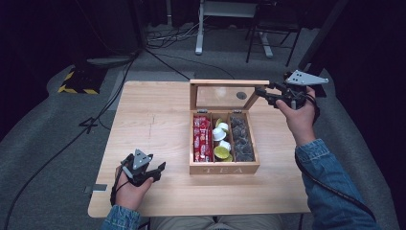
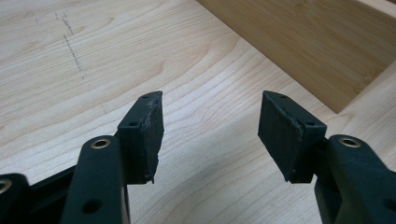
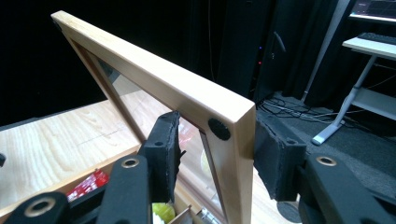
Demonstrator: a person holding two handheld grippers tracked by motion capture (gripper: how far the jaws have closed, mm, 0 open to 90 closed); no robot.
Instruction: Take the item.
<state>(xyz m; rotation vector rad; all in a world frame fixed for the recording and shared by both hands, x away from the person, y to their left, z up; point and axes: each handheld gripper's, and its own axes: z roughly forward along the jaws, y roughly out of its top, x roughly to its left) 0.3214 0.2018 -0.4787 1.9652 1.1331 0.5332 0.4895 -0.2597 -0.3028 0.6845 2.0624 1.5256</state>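
Nearest the person, the left gripper (image 1: 152,171) rested on the wooden table (image 1: 158,124), jaws spread and empty, just left of the tea box (image 1: 224,167). Farther off, the right gripper (image 1: 266,96) straddled the right corner of the upright glass-paned lid (image 3: 196,100), one pad touching the frame, the other close; whether it truly pinched is unclear. Moving the lid well would likely need a firm grip and a slow swing about the hinge.

You have one table (image 1: 158,124) and one wooden tea box (image 1: 224,167) in the middle of the frame. It has three parts inside. You hold two grippers.
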